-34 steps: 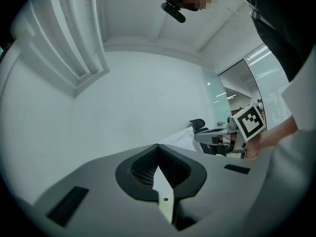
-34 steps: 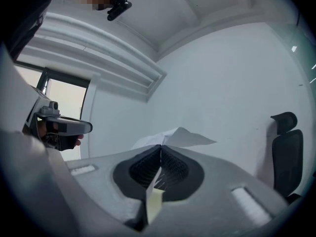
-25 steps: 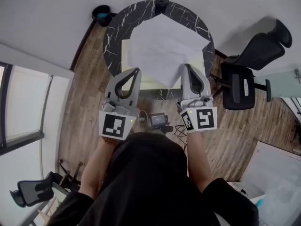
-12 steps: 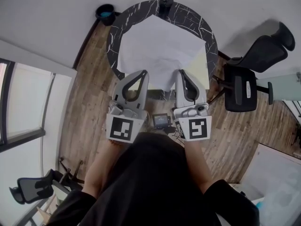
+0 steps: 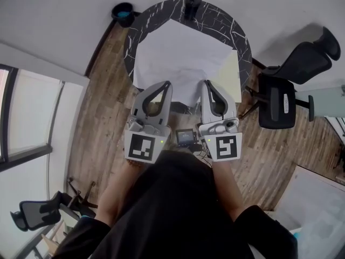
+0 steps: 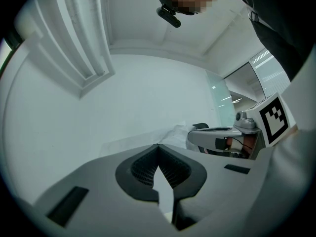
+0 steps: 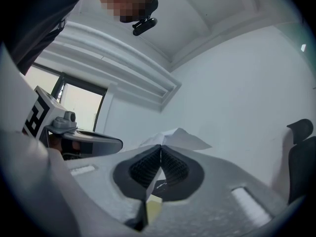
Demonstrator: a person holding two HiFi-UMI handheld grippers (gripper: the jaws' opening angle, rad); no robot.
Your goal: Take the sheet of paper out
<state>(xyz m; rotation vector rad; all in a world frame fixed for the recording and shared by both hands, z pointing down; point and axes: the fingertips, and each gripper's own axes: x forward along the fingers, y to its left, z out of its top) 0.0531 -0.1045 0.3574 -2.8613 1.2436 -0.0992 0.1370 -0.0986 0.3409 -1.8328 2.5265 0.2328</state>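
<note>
Left tongs [image 5: 166,85] and right tongs [image 5: 208,84] are both closed tight on the near edge of the white sheet of paper [image 5: 180,53], one at each side. The sheet spreads over the round black desk [image 5: 145,18], partly covering a pale yellow sheet [image 5: 233,74].

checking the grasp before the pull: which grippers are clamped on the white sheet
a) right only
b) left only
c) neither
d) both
D: in their own views the left gripper and the right gripper each have their fingers closed on the white sheet, and the head view shows both at its near edge.
</note>
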